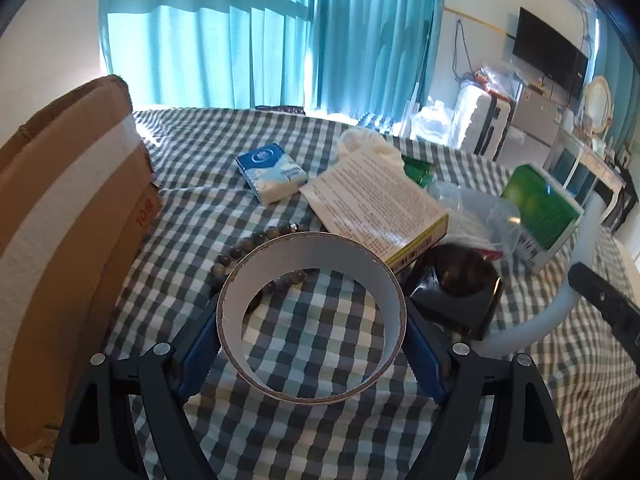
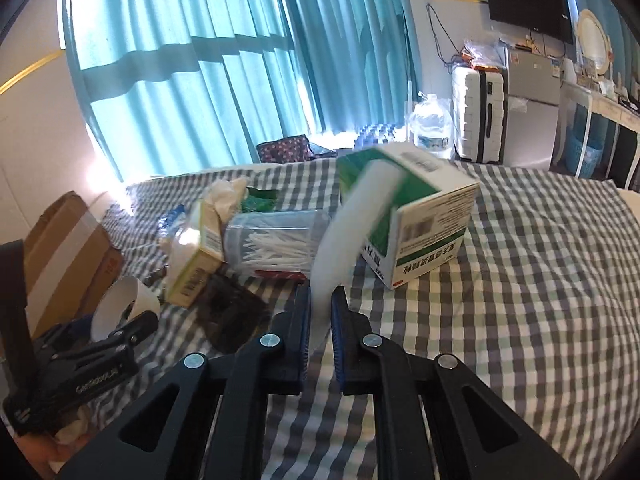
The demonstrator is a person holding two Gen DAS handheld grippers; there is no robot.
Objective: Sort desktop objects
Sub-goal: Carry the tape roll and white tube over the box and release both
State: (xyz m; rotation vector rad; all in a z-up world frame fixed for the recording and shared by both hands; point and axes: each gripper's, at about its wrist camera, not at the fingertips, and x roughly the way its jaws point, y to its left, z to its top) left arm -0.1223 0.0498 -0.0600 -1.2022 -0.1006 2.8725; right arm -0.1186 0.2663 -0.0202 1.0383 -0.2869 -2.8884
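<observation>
Left gripper (image 1: 312,332) spread wide, blue pads clamped on both sides of tape roll (image 1: 312,316), roll held above checked bedspread (image 1: 320,432). Bead bracelet (image 1: 256,244) just behind roll, partly seen through its hole. Right gripper (image 2: 320,312) squeezed nearly shut on thin white curved band (image 2: 352,224), blurred, arcing up across green-and-white box (image 2: 424,224). Cotton-swab container (image 2: 276,240) lying beside box, yellow-edged box (image 1: 376,204) near it. Tissue pack (image 1: 270,172) farther back. Cardboard carton (image 1: 68,216) at left edge of bed.
</observation>
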